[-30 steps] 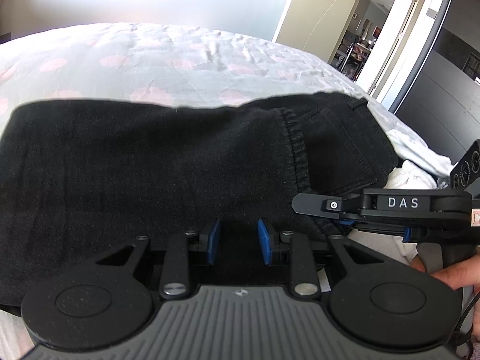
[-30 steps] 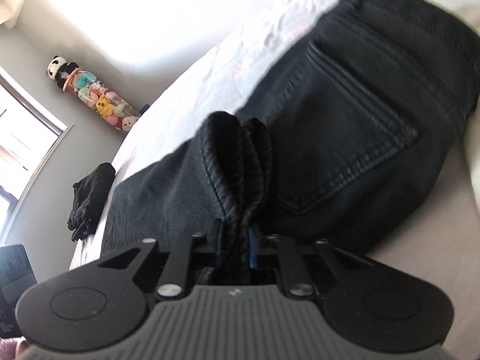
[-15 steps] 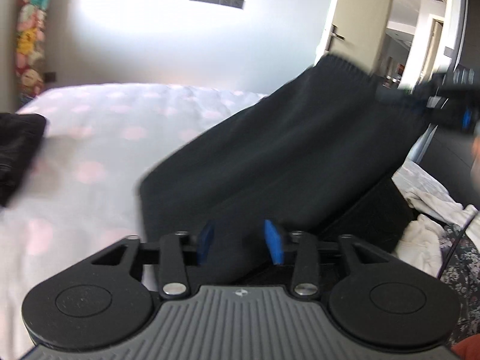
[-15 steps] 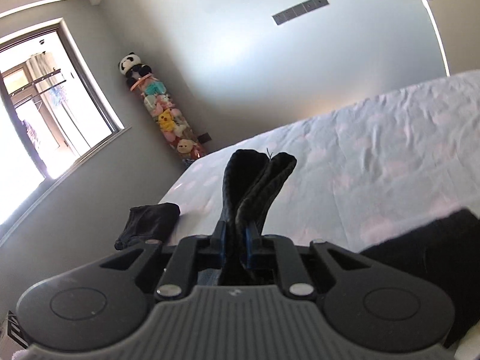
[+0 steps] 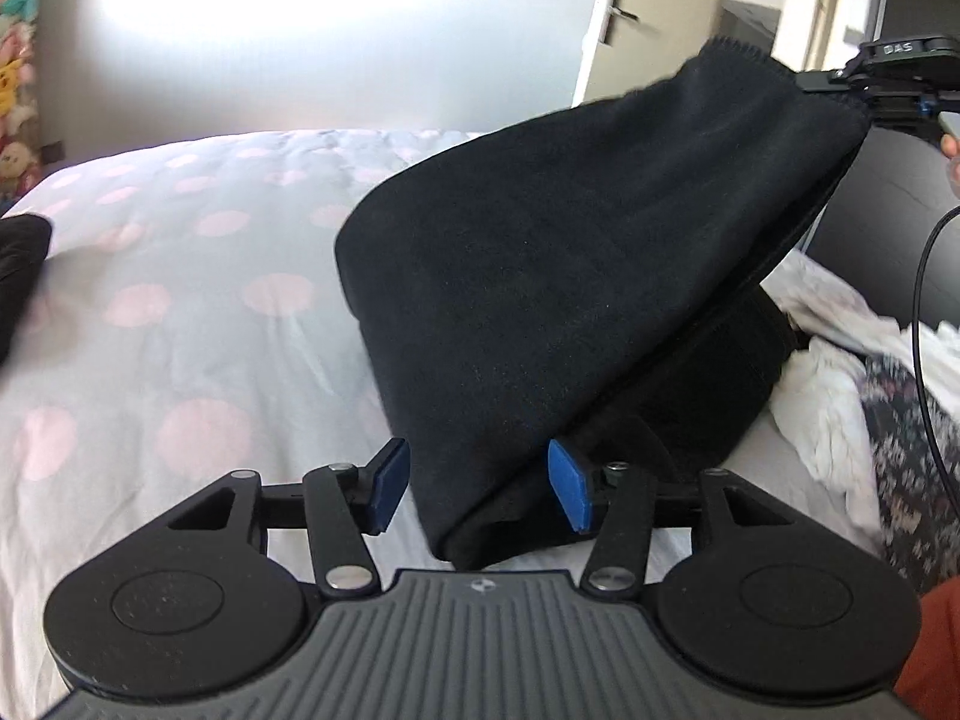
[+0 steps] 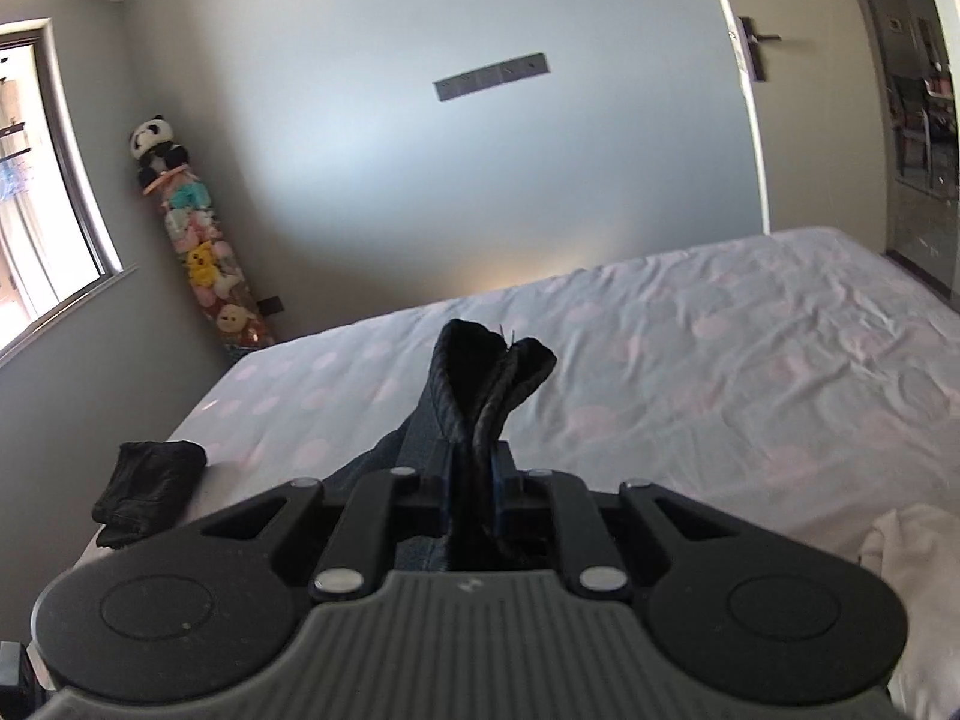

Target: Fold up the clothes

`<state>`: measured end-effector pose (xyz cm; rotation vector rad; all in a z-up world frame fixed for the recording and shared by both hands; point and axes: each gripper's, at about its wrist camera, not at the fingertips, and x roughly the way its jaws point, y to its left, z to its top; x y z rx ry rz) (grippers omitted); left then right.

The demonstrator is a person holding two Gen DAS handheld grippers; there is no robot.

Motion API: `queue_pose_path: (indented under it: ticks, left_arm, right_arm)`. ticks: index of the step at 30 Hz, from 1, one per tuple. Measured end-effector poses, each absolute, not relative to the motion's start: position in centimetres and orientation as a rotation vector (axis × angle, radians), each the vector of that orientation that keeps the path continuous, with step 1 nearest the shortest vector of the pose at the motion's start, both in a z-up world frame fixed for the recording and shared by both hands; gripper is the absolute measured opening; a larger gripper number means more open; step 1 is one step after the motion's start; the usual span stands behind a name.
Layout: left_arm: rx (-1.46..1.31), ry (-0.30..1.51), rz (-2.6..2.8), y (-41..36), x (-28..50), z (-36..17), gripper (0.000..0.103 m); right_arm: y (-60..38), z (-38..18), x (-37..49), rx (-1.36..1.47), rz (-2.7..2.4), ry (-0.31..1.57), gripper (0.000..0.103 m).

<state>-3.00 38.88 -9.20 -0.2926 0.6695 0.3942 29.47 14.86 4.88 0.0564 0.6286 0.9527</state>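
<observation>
Black jeans [image 5: 570, 276] are folded and lifted at one end off the bed. My right gripper [image 6: 473, 483] is shut on the bunched hem ends of the jeans [image 6: 480, 384] and holds them high; it also shows in the left wrist view [image 5: 888, 75] at the upper right. My left gripper [image 5: 477, 489] is open, its blue pads on either side of the lower fold of the jeans near the bed, not pinching it.
The bed [image 5: 180, 300] has a pale sheet with pink dots. A folded black garment [image 6: 150, 483] lies at its left edge. White and patterned clothes [image 5: 852, 372] are piled at the right. A stuffed-toy column [image 6: 198, 240] stands in the corner.
My right gripper has raised the jeans' hem end high off the bed, so the jeans now hang slanted. My left gripper has opened wider at the lower fold.
</observation>
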Motion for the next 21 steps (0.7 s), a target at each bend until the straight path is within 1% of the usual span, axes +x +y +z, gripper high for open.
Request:
queue_pose_path:
  ticks: [4,6,8,9,10,12,17,19,21]
  left_arm:
    - [-0.304,0.665,0.385,38.6,-0.9,-9.5,0.057]
    - [-0.313,0.670,0.388,38.8,0.3,-9.5,0.048]
    - [-0.315,0.689,0.379,39.1,1.8,-9.8,0.042]
    - [-0.312,0.703,0.372,39.2,2.4,-10.1,0.040]
    - [-0.308,0.720,0.369,39.2,3.1,-10.6,0.040]
    - [-0.302,0.760,0.374,39.2,4.4,-11.8,0.034]
    - [-0.332,0.860,0.417,40.0,6.7,-15.3,0.028]
    - [-0.330,0.879,0.422,40.2,7.2,-15.7,0.028]
    - [-0.324,0.892,0.422,40.4,7.4,-15.7,0.028]
  right_arm:
    - [15.3,-1.4,32.0,0.063,0.878,0.726,0.014]
    - [15.5,-4.2,33.2,0.067,0.843,0.767,0.015]
    - [15.5,-6.7,34.4,0.056,0.802,0.797,0.015]
    - [15.3,-7.7,35.1,0.051,0.793,0.803,0.015]
    - [15.4,-8.4,35.4,0.039,0.781,0.805,0.015]
    - [15.0,-9.8,36.2,0.016,0.764,0.815,0.015]
    - [14.3,-14.0,38.1,-0.019,0.731,0.892,0.015]
    - [14.0,-15.1,38.3,-0.009,0.725,0.909,0.016]
    - [13.9,-14.8,38.2,-0.030,0.727,0.898,0.017]
